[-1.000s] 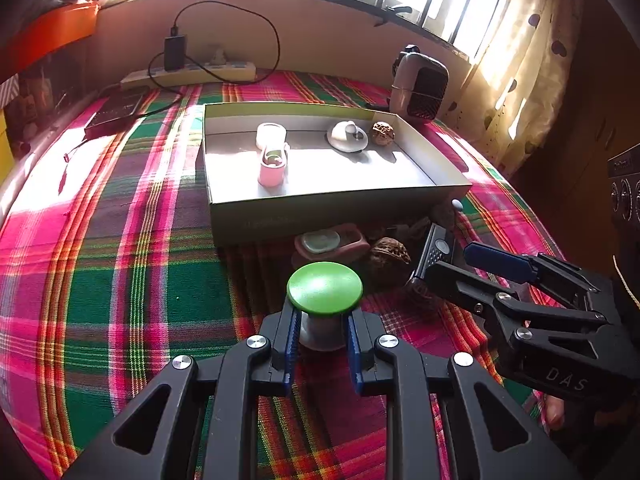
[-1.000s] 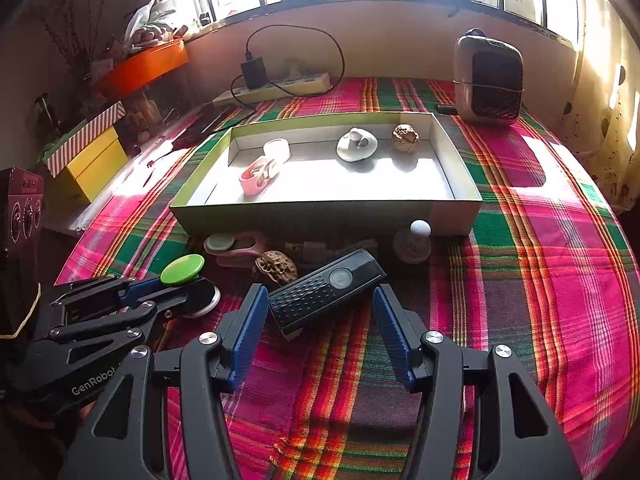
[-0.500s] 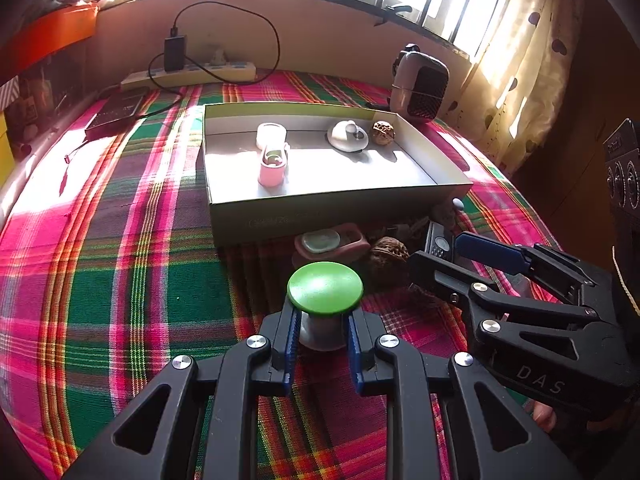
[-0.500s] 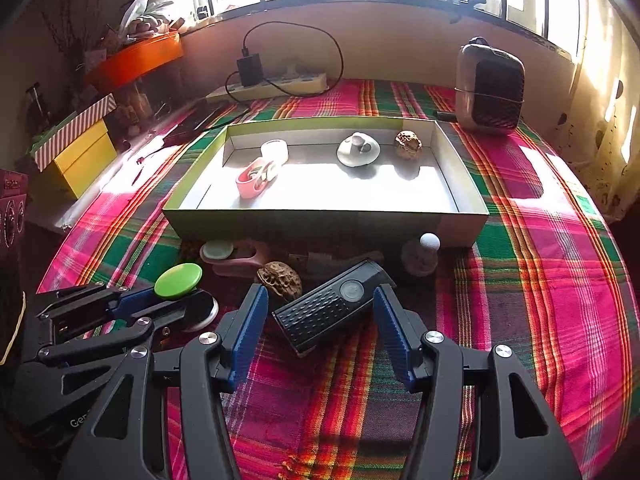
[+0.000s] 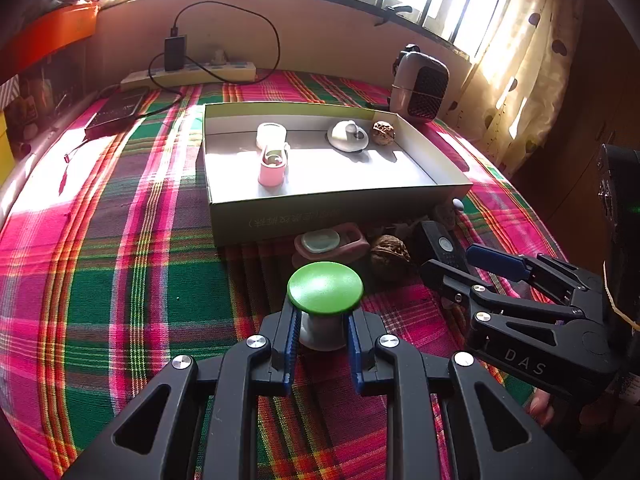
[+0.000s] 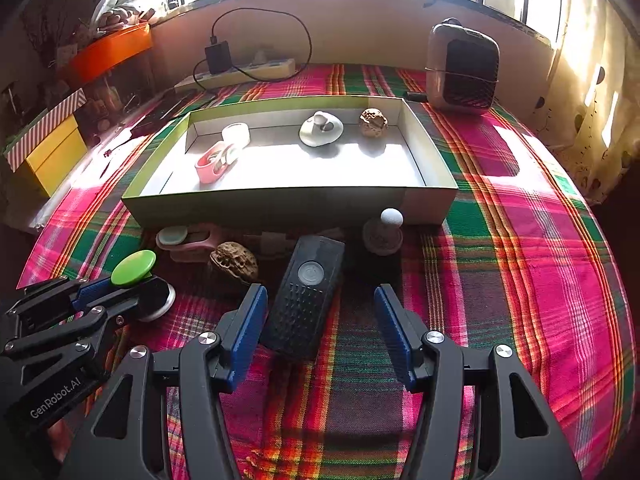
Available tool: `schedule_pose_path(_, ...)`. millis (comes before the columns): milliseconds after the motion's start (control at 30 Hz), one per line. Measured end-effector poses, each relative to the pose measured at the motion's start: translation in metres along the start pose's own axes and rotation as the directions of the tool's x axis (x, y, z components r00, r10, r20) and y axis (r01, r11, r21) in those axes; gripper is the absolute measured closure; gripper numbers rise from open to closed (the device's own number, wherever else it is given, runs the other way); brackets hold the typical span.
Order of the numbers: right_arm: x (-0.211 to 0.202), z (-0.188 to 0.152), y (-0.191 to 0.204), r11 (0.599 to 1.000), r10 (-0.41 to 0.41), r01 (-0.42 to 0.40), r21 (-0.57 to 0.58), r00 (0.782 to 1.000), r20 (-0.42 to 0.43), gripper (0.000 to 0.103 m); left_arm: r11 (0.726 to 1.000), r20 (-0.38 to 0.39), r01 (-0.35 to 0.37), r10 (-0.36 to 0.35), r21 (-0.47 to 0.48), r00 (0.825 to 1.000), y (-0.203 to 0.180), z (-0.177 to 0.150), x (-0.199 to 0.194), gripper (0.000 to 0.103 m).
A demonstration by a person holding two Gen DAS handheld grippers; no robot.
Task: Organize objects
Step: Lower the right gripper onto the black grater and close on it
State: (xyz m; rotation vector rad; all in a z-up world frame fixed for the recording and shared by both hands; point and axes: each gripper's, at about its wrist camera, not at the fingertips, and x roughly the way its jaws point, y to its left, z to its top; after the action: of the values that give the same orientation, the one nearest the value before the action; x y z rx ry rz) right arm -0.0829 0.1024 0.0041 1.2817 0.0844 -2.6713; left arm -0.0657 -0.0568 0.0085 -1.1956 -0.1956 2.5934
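Two grippers worked over the plaid cloth (image 6: 520, 264) in front of the shallow cardboard box (image 6: 280, 200). The left gripper (image 5: 322, 332) was clenched on the white stem of the green-capped knob (image 5: 325, 288), its blue pads pressing the stem from both sides just under the green cap; the knob's white base sat on the cloth. In the right wrist view the same knob (image 6: 134, 267) showed at the far left, held by that gripper, just beside the walnut (image 6: 234, 266).

The right gripper (image 6: 320, 328) stood released, its jaws spread wide with the black remote (image 6: 306, 296) lying between them on the cloth. The remote ran lengthwise along the fingers, its near end closer to the left pad; whether that pad touched it could not be told, and the right pad was clearly apart from it.

Near the box's front wall lay the pink case (image 6: 188, 240) and a small white-knobbed piece (image 6: 384, 230). Inside the box were a pink holder (image 6: 214, 162), a white cup (image 6: 236, 134), a white dish (image 6: 322, 128) and a second walnut (image 6: 373, 122).
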Motion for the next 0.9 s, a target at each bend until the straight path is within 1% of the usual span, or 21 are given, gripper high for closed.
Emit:
schedule_pose_path(267, -0.002, -0.005, -0.024, 0.998, -0.046, 0.046, 0.031, 0.999, -0.01, 0.046, 1.0, 0.0, 0.0, 0.0, 0.0, 1.0, 0.0, 0.0, 0.0, 0.084)
schedule_pose_path(400, 0.0, -0.008, -0.036, 0.998, -0.044, 0.045, 0.05, 0.999, -0.017, 0.046, 1.0, 0.0, -0.003, 0.003, 0.003, 1.0, 0.0, 0.0, 0.001, 0.084)
schedule_pose_path(467, 0.0, -0.009, -0.038, 0.998, -0.043, 0.044, 0.04, 0.999, -0.012, 0.046, 1.0, -0.001, -0.011, 0.011, 0.01, 1.0, -0.001, 0.0, 0.001, 0.084)
schedule_pose_path(600, 0.001, -0.007, -0.04, 1.0, -0.015, 0.015, 0.008, 1.0, -0.012, 0.046, 1.0, -0.002, -0.018, 0.018, 0.016, 1.0, -0.002, 0.0, 0.001, 0.084)
schedule_pose_path(767, 0.006, -0.003, -0.036, 0.995, 0.031, -0.033, -0.09, 0.999, -0.02, 0.045, 1.0, -0.002, -0.018, 0.018, 0.015, 1.0, -0.002, 0.0, 0.002, 0.083)
schedule_pose_path(867, 0.009, -0.001, -0.035, 0.99, 0.06, -0.063, -0.129, 0.998, -0.027, 0.038, 1.0, -0.001, -0.019, 0.019, 0.015, 1.0, -0.002, 0.0, 0.002, 0.083)
schedule_pose_path(900, 0.01, 0.0, -0.035, 0.988, 0.067, -0.07, -0.137, 0.997, -0.029, 0.038, 1.0, -0.001, -0.018, 0.018, 0.015, 1.0, -0.002, 0.0, 0.002, 0.083)
